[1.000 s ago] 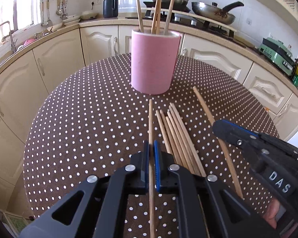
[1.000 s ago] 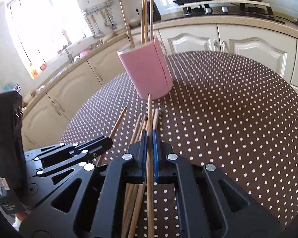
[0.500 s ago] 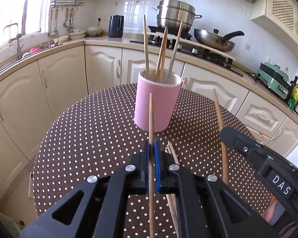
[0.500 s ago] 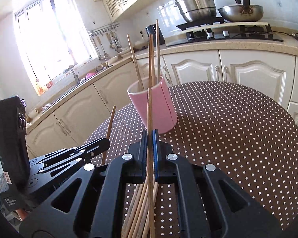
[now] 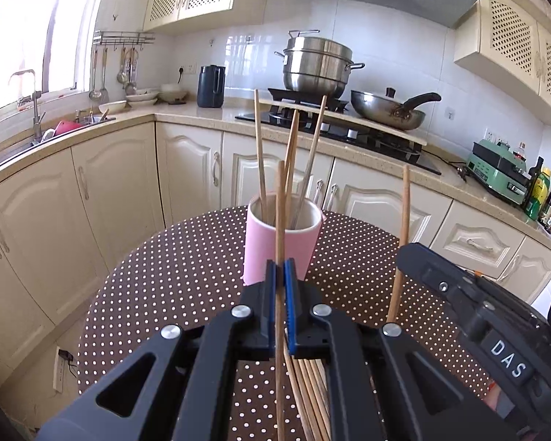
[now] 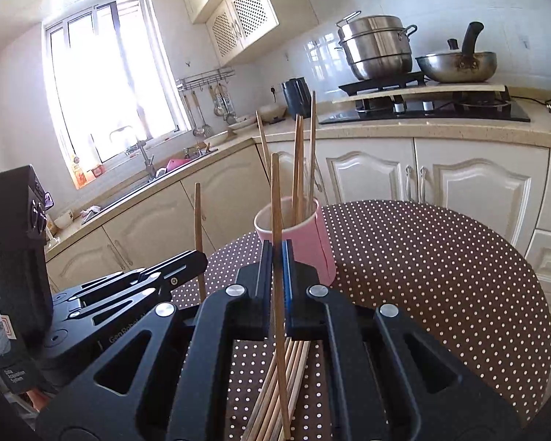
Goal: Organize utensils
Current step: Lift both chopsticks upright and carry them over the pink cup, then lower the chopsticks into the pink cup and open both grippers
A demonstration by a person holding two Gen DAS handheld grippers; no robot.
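Table [image 5: 172, 268]: one round top, brown cloth with white dots.
Left gripper [image 5: 280, 275]: jaws clamped tight on one chopstick [image 5: 280, 198], raised above the table.
Right gripper [image 6: 277, 257]: pinched shut on one second chopstick [image 6: 275, 191], lifted likewise.
Pink cup [image 5: 281, 246]: one, far centre, holding four chopsticks upright.
Loose chopsticks [image 6: 294, 360]: near bundle flat on the cloth; count unclear.

Cream cabinets [image 5: 103, 198], white tiled wall [image 5: 246, 51], bright window [image 6: 103, 84] (seemingly daylight), dotted table [image 6: 440, 257]
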